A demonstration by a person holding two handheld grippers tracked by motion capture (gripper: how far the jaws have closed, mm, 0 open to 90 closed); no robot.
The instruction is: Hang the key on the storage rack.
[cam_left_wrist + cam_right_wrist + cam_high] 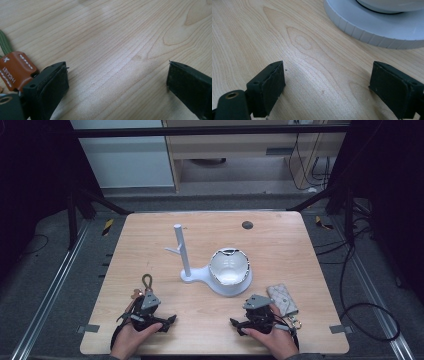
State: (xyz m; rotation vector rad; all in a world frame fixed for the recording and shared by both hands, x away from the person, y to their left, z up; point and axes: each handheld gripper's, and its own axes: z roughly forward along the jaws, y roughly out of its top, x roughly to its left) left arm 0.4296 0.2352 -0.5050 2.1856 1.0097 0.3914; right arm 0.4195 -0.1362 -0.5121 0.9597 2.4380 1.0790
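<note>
A key ring with a green cord loop and a brown leather tag lies on the wooden table at the front left. My left gripper rests just behind it. In the left gripper view its jaws stand open over bare wood, and the tag touches the outside of the left jaw. A quilted beige key pouch lies at the front right, beside my right gripper. Its jaws are open over bare wood, short of the white stand's round base.
A white stand with an upright post and a short side branch occupies the table's middle, and a white bowl sits on its round base. A dark round cap marks the far side. Black frame posts and cables surround the table.
</note>
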